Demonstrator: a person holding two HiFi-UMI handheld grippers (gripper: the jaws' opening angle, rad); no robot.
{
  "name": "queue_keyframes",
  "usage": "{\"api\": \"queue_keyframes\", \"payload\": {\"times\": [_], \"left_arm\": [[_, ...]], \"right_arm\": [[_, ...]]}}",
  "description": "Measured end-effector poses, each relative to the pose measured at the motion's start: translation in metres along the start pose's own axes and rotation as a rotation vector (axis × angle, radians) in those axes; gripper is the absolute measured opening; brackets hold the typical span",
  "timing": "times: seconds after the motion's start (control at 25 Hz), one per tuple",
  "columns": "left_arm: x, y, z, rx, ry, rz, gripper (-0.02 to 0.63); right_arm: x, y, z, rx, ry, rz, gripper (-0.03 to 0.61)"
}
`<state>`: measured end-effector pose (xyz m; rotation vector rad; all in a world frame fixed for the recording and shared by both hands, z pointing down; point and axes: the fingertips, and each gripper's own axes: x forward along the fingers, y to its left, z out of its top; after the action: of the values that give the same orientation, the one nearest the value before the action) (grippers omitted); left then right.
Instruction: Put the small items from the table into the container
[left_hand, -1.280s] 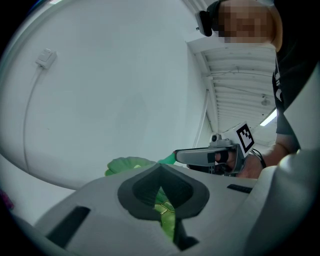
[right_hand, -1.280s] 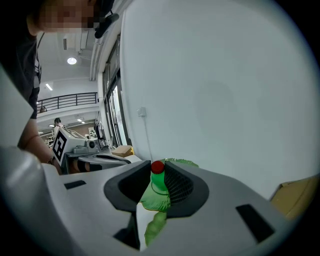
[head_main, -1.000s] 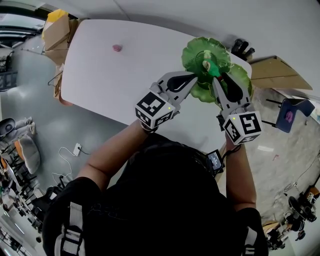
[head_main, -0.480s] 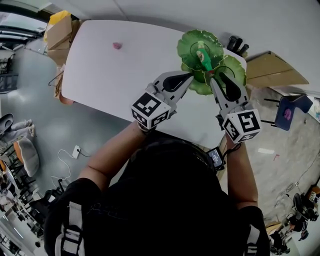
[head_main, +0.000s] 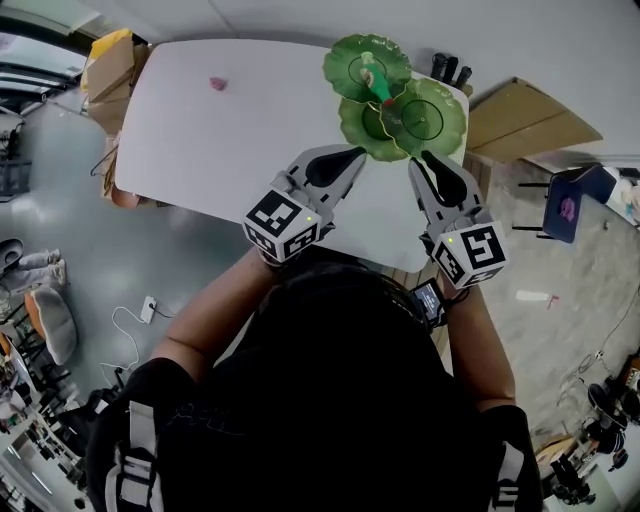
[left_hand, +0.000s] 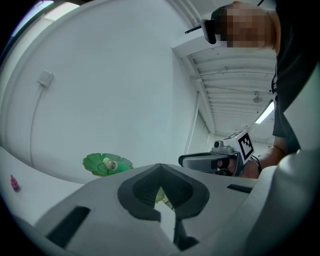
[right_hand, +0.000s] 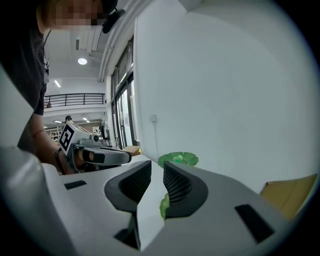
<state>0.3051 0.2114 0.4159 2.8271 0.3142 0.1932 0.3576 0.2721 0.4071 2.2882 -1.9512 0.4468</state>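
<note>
Left gripper (left_hand: 160, 169): jaw tips meet, nothing held. Right gripper (right_hand: 157, 175): jaws a narrow slit apart, empty. Both hover over the white table (head_main: 200, 140) near its front edge, pointing at the green three-lobed leaf dish (head_main: 440, 120). A small green item (head_main: 372, 78) lies in the dish's far lobe. A small pink item (head_main: 217, 84) sits on the table, well apart to the left.

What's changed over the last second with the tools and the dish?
The right tool released the green item, which now lies in the dish; both tools drew back toward the person. The left tool stayed empty and the pink item stayed on the table.
</note>
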Motion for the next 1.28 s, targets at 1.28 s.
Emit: {"api": "queue_keyframes", "payload": {"times": [1.28], "left_arm": [[0.006, -0.101, -0.013, 0.051, -0.015, -0.056, 0.005]], "right_arm": [[-0.095, 0.031, -0.008, -0.011, -0.134, 0.045, 0.022]]}}
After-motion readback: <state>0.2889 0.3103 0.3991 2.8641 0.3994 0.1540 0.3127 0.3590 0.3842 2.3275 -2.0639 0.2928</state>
